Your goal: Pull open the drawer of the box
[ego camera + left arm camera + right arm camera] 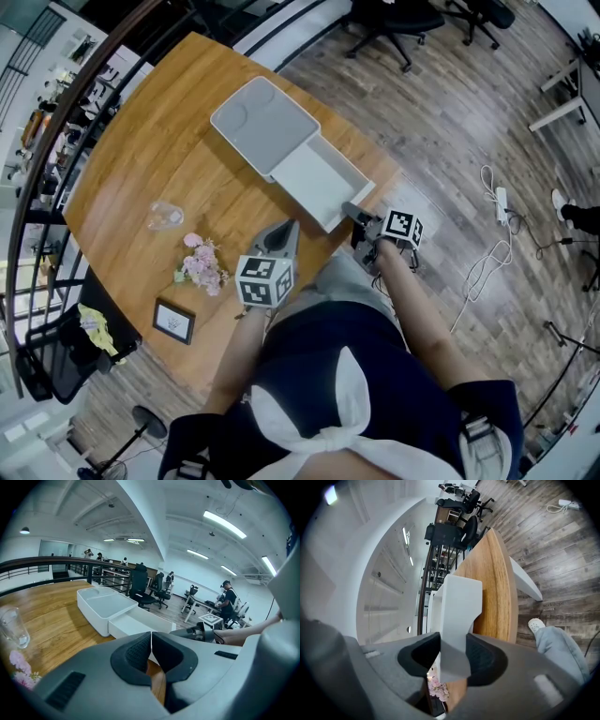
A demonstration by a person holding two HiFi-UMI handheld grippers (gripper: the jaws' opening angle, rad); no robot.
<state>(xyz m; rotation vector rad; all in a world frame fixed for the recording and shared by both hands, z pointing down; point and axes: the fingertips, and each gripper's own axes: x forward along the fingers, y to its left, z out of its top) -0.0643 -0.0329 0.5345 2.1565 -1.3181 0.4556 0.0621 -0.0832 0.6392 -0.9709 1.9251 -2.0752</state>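
Drawer of white plastic juts from my white rectangular box on the wooden table, its long axis diagonal toward the near edge. Only the right gripper view shows my right gripper clamping the drawer's front wall; my left gripper is clenched on nothing.

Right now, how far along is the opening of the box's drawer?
Mostly done: the drawer stands well out of the white box, its inside showing. In hand: the right hand-held gripper is clamped on the drawer's front wall. The left hand-held gripper is shut and empty, above the table. Left: perhaps a little more pull, then letting go.
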